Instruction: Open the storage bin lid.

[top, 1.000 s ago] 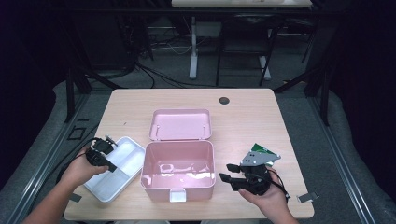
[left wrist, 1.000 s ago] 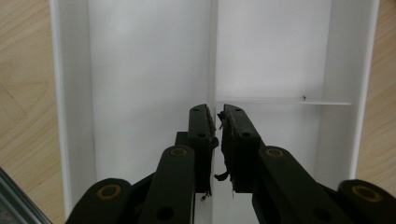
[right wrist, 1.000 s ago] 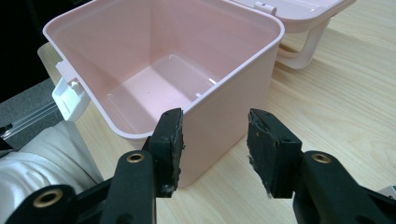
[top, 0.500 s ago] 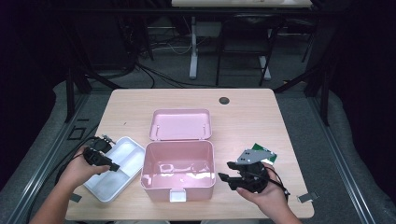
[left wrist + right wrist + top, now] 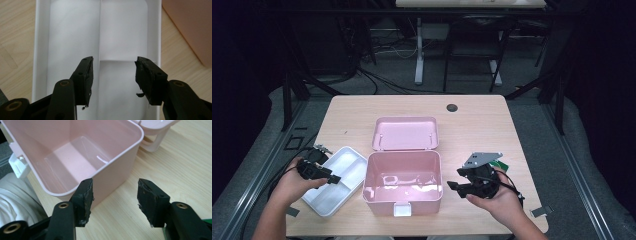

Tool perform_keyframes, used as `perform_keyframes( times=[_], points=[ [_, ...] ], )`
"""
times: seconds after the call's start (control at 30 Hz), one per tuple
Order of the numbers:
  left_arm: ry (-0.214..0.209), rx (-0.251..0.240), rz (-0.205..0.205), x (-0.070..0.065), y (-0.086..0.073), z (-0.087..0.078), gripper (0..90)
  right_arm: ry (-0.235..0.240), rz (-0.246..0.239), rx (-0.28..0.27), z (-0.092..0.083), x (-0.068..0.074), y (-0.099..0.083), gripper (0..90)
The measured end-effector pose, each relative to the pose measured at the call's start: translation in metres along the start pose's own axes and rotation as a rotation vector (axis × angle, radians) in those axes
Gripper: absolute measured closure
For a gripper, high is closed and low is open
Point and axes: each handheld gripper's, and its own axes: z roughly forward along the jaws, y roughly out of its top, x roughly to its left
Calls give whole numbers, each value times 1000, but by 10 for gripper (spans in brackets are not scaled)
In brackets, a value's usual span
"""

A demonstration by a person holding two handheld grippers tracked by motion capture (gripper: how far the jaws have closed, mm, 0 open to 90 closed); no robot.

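High view: the white tray [image 5: 343, 170] is lying on the counter [image 5: 472, 120] just left of the open pink box [image 5: 402, 182], nearly touching it, with its long axis running diagonally from the near-left edge of the counter up toward the box's hinge side. The left tool [image 5: 331, 178] is hovering over the tray's near half, and its jaws have just been opening; they are standing spread with nothing between them. In the left gripper view that tool [image 5: 114, 75] is looking straight along the tray [image 5: 42, 50], whose middle divider is passing between the jaws, so the tray's long axis and the tool's are lining up. The left hand is plainly the nearer one to the tray.

The right tool [image 5: 453, 179] is sitting at the right wall of the box, pointing at it. Its jaws have also just been opening and are standing apart, pinching nothing. In the right gripper view this tool [image 5: 115, 195] is facing the box's near corner [image 5: 117, 167], one jaw in front of the wall, the other over bare counter [image 5: 175, 170].

The box's lid [image 5: 406, 132] is lying flung back behind it, and the box is looking empty. If the tray is to go into the box, I judge the box's left wall is what the tray must clear. A small dark disc [image 5: 452, 107] is sitting well apart at the far edge.
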Motion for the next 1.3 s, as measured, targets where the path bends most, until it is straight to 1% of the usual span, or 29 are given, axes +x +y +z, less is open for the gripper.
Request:
perform_keyframes(
  times=[0.03, 0.07, 0.1, 0.17, 0.23, 0.27, 0.3, 0.33, 0.37, 0.43, 0.47, 0.53, 0.6, 0.63, 0.67, 0.7, 0.73, 0.8, 0.87, 0.93, 1.0, 1.03, 1.07, 1.17, 1.23, 1.3],
  points=[
    [10, 7, 0, 0, -1, -1, 480, 2, 2, -5, 1, -1, 1, 449],
    [13, 5, -1, 0, -2, -1, 480, -1, 4, 15, 0, -3, 3, 449],
    [13, -1, -10, 0, -3, -2, 477, -4, 4, 21, 0, -4, 4, 449],
    [20, -11, -15, 0, -5, -2, 456, -3, 3, 29, -1, -7, 7, 449],
    [27, 0, -13, -1, -6, -2, 436, -16, 3, 45, 0, -9, 9, 447],
    [38, 2, -8, -2, -7, -2, 425, -27, -1, 52, 0, -11, 10, 444],
    [45, 9, 5, -2, -7, -1, 423, -26, -4, 60, 0, -14, 11, 441],
    [45, 20, 6, -3, -7, 0, 423, -29, 0, 74, 1, -16, 12, 439],
    [35, 24, 3, -3, -8, 0, 424, -30, -3, 81, 2, -19, 12, 437],
    [7, 20, -4, -4, -9, 0, 435, -42, -6, 109, 3, -24, 13, 421],
    [6, 19, 4, -4, -10, 0, 432, -46, -7, 120, 3, -27, 13, 414],
    [12, 29, -1, -5, -10, 0, 423, -66, -25, 131, 3, -31, 13, 405],
    [35, 29, 22, -6, -10, 0, 409, -79, -36, 145, 3, -34, 14, 398],
    [39, 34, 25, -7, -10, 1, 389, -84, -41, 153, 3, -36, 14, 391],
    [36, 34, 19, -7, -10, 1, 381, -88, -45, 158, 3, -38, 14, 390],
    [32, 32, 23, -8, -10, 1, 378, -82, -40, 158, 3, -40, 14, 382],
    [32, 30, 31, -8, -9, 0, 370, -88, -44, 169, 3, -41, 15, 378],
    [28, 27, 34, -10, -9, -1, 362, -92, -44, 175, 4, -45, 14, 358],
    [30, 24, 38, -11, -9, -2, 346, -105, -60, 204, 4, -48, 15, 333],
    [29, 16, 34, -11, -9, -3, 330, -106, -70, 224, 5, -51, 15, 317],
    [29, 9, 30, -11, -9, -5, 316, -112, -74, 225, 6, -54, 15, 293],
    [32, 5, 31, -11, -9, -6, 312, -112, -76, 236, 6, -56, 16, 281],
    [36, 2, 30, -11, -9, -6, 308, -117, -68, 246, 7, -57, 16, 268],
    [47, -16, 27, -11, -10, -8, 287, -122, -70, 273, 7, -63, 17, 238],
    [46, -27, 16, -10, -10, -10, 286, -126, -66, 294, 7, -67, 18, 219],
    [47, -34, 19, -10, -10, -11, 286, -129, -66, 315, 7, -71, 19, 204]
  ],
)
